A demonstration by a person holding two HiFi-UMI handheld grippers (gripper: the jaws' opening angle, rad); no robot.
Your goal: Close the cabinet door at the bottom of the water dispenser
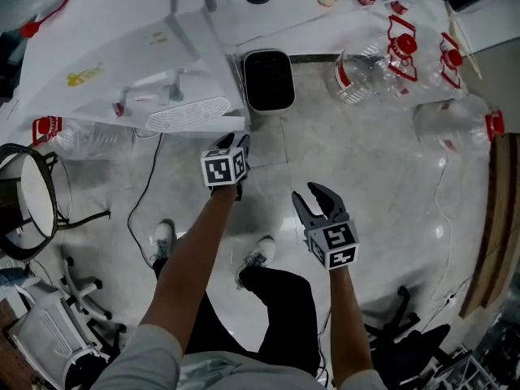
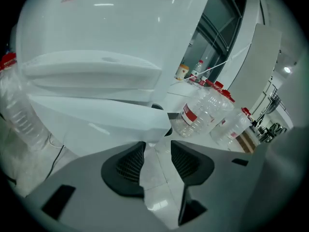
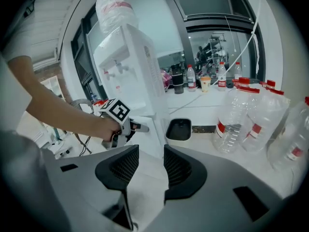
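Observation:
The white water dispenser [image 1: 106, 63] stands at the upper left, with its drip tray [image 1: 187, 114] facing me. Below the tray, the cabinet door's white edge [image 1: 231, 123] ends in a corner [image 2: 161, 128]. My left gripper [image 1: 241, 142] is right at that corner. Its jaws [image 2: 157, 151] stand apart with the corner's tip just ahead of them, and the pads do not press on it. The right gripper view shows the left gripper [image 3: 140, 127] against the dispenser's lower front [image 3: 152, 115]. My right gripper [image 1: 313, 195] hangs open over the floor, lower and to the right, with nothing between its jaws [image 3: 151, 161].
A black bin [image 1: 268, 80] stands just right of the dispenser. Several big clear water bottles [image 1: 366, 75] with red caps lie on the floor at the upper right. A black cable [image 1: 150, 177] runs down from the dispenser. My feet [image 1: 256, 258] are below, a round stool [image 1: 28, 197] at left.

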